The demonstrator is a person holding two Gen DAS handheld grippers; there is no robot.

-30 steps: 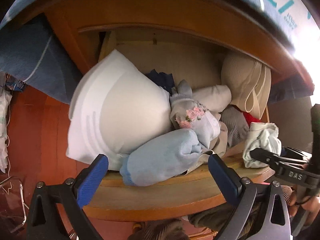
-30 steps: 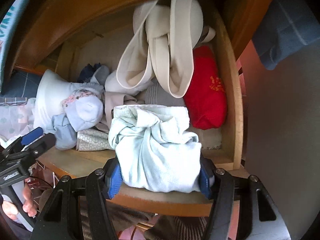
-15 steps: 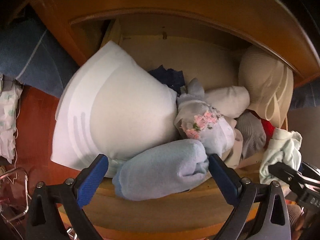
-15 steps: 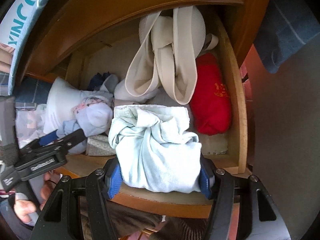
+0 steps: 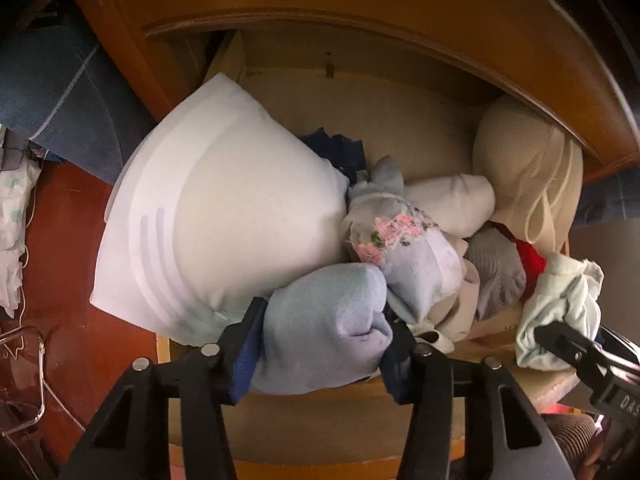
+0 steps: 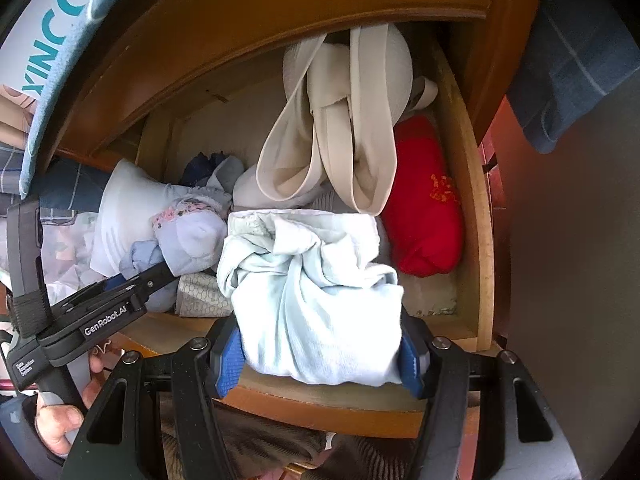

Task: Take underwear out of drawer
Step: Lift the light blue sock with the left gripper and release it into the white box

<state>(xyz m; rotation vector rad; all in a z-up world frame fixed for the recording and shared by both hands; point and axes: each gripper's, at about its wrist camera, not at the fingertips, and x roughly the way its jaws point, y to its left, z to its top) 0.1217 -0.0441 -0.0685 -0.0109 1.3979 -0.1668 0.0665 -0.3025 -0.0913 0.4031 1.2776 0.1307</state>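
Note:
An open wooden drawer (image 5: 320, 432) holds rolled underwear. At its front left lies a light blue rolled pair (image 5: 328, 312). My left gripper (image 5: 322, 340) points down on it, its jaws closing, and both blue pads press the roll's sides. In the right wrist view this gripper (image 6: 132, 292) reaches in from the left, with a hand on its handle. My right gripper (image 6: 320, 360) is shut on a pale mint bundle of underwear (image 6: 316, 280) over the drawer's front edge. The same bundle (image 5: 560, 312) shows at the right of the left wrist view.
A large white padded cup (image 5: 224, 220) fills the drawer's left side. A floral pale roll (image 5: 408, 248), a grey ribbed piece (image 5: 496, 276), navy lace (image 5: 340, 152), a beige bra (image 6: 344, 128) and a red roll (image 6: 424, 208) crowd the drawer. The cabinet top overhangs the back.
My left gripper's jaws have closed from wide open onto the light blue roll, and its view has drawn closer to the drawer. The right gripper keeps its hold on the mint bundle.

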